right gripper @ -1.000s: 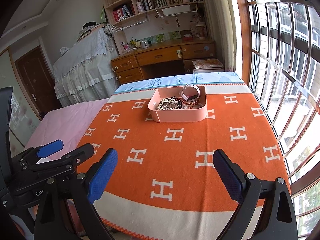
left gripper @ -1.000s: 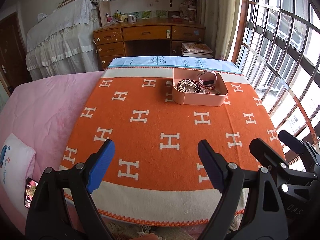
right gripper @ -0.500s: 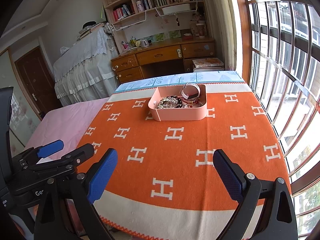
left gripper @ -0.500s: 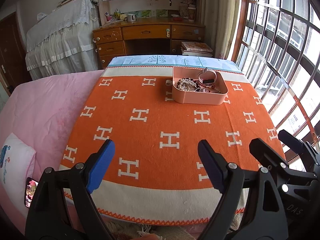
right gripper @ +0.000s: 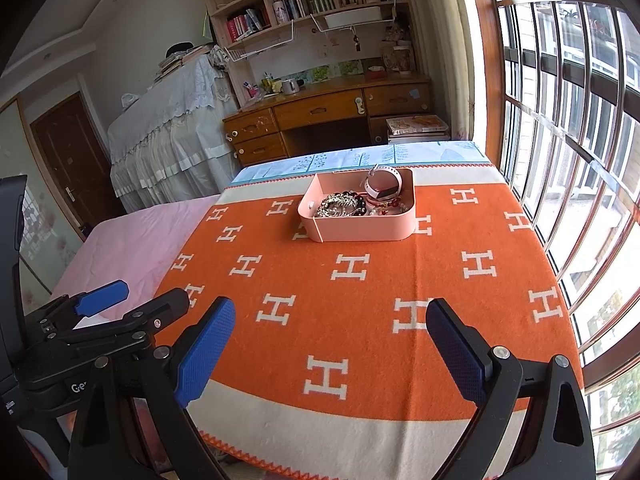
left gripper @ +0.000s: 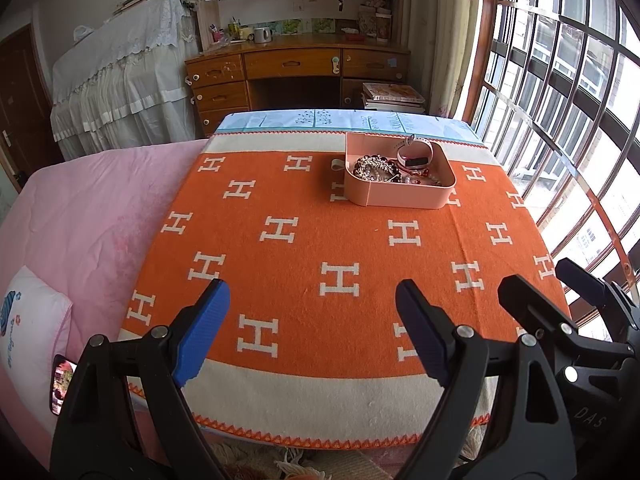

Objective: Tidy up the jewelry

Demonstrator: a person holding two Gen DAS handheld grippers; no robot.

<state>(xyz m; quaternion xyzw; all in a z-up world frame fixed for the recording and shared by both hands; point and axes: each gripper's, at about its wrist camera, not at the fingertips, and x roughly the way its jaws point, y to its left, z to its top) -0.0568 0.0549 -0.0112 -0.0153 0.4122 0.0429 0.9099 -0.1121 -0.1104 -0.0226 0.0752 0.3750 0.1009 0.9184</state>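
A pink tray [left gripper: 400,196] sits toward the far end of the orange blanket [left gripper: 320,240] patterned with white H shapes, which covers the tabletop. Inside the tray lies a heap of beaded bracelets [left gripper: 374,168] on its left half, and a pale pink watch [left gripper: 416,156] stands on edge at its far right part, with smaller red and pearl pieces just beside it toward the tray's near wall. In the right wrist view the same tray [right gripper: 360,228] shows the bracelets [right gripper: 342,205] and the watch [right gripper: 384,186] in the same places. The left tongs [left gripper: 312,332] hang over the blanket's near edge, well apart from the tray, their blue pads spread wide with nothing between them. The right tongs [right gripper: 330,354] are likewise spread and empty, also over the near edge and well short of the tray. A pink bed cover [left gripper: 80,220] lies left of the blanket, and beyond the tray stands a wooden desk [left gripper: 296,68] with drawers.
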